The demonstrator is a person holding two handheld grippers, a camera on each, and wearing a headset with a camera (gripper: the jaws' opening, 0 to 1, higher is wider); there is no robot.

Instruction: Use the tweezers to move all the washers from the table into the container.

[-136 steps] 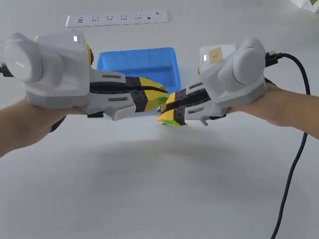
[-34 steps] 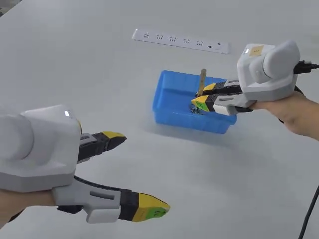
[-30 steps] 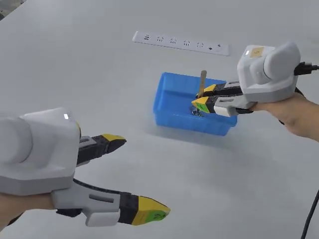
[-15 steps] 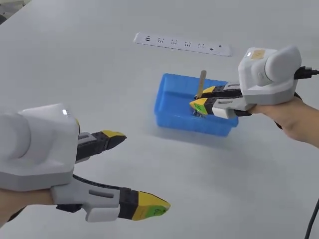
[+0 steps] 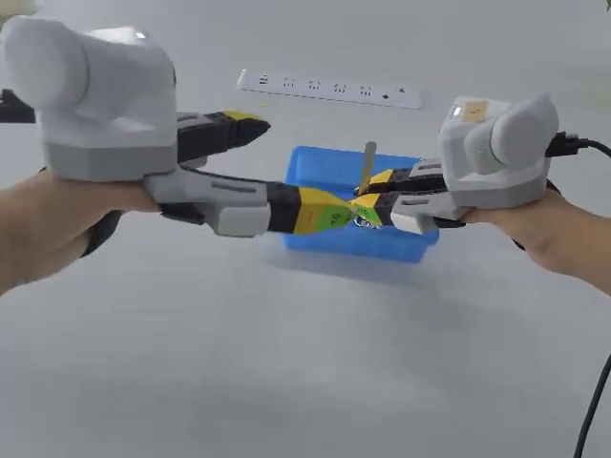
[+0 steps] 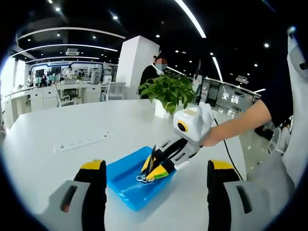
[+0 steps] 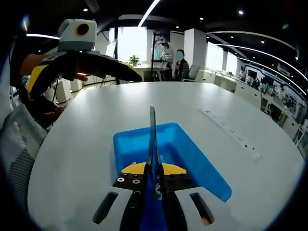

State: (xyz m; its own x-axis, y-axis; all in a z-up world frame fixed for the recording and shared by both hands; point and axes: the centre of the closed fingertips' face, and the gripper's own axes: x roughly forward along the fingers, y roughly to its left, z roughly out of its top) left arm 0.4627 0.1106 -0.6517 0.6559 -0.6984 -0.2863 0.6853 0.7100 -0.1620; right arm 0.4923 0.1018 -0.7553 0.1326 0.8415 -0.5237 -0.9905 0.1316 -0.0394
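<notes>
Left gripper [image 5: 310, 169] swung before container [image 5: 382, 246], fingers [image 5: 320, 210] spread, right gripper [image 5: 377, 191] clamped on tweezers [image 5: 367, 164], power strip [image 5: 329, 89] behind

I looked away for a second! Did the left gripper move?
Yes. The left gripper has come up and right, toward the blue box; one jaw tip now overlaps its front wall.
</notes>
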